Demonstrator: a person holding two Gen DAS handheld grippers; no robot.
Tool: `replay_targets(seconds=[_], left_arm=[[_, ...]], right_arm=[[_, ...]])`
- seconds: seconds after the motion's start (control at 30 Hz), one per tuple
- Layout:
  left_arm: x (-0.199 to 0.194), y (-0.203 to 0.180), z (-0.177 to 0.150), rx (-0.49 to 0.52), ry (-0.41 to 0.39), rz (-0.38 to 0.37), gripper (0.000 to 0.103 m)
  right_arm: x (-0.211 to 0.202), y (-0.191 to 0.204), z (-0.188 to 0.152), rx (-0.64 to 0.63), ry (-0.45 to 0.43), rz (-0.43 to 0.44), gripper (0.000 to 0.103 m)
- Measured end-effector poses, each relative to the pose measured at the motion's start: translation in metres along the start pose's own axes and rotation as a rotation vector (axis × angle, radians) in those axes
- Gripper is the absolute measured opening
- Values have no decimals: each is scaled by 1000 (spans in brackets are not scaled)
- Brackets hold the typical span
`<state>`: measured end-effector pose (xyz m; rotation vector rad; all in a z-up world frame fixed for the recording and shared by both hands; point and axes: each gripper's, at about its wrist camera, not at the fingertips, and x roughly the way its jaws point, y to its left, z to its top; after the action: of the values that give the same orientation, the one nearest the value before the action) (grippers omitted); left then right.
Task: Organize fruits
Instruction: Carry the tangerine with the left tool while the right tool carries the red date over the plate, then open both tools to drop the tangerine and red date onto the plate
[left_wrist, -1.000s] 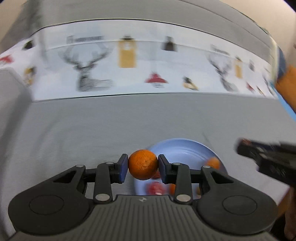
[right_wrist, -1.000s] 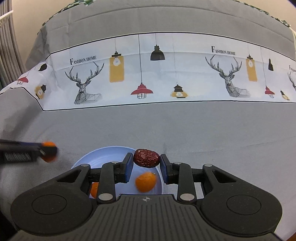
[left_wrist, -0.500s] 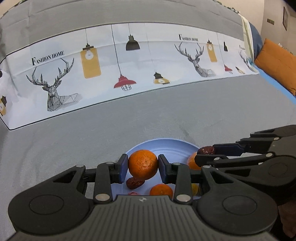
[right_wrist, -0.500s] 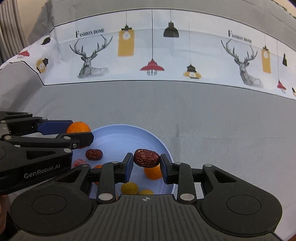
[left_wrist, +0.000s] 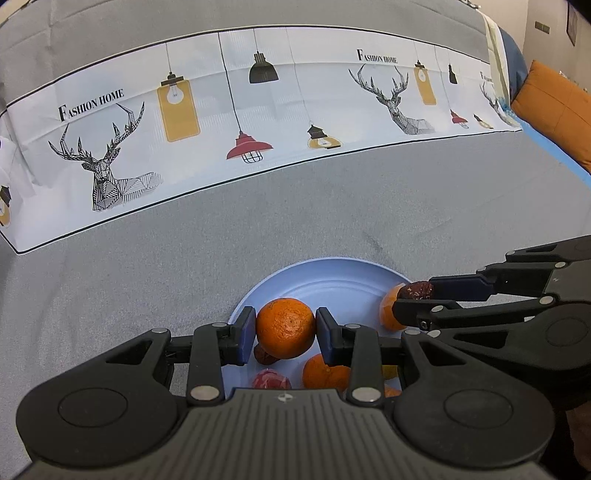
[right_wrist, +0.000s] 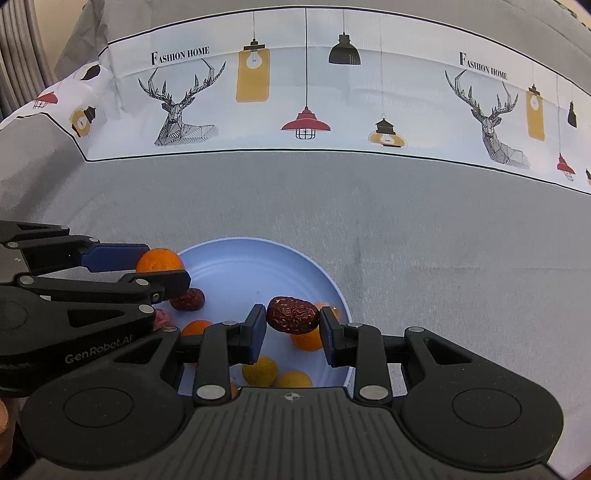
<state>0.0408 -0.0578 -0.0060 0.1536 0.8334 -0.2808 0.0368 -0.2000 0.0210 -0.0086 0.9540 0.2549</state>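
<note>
Both grippers hang over the blue plate (right_wrist: 334, 291), each carrying fruit. The left gripper (left_wrist: 285, 329) is clamped on a mandarin (left_wrist: 285, 328), its pads pressing both sides, above the plate's left rim. The right gripper (right_wrist: 293, 322) is pinched on a wrinkled red date (right_wrist: 293, 315) lengthwise, above the plate's right part. Both tilt down toward the plate — probably drop-off poses, so fruit falls inside the rim rather than rolling on the grey cloth (right_wrist: 443, 240).

On the plate: another date (right_wrist: 190, 299), several mandarins (right_wrist: 308, 339) and two small yellow fruits (right_wrist: 260, 369) — gathered near the plate's near edge. The far half is bare. Likely next: let go of both.
</note>
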Motion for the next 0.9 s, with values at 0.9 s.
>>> replay_targets(seconds=[0.9], left_arm=[[-7,-2,0,-4,-28,-1,41]], right_arm=[[2,3,-1,-6,-2,-24,42]])
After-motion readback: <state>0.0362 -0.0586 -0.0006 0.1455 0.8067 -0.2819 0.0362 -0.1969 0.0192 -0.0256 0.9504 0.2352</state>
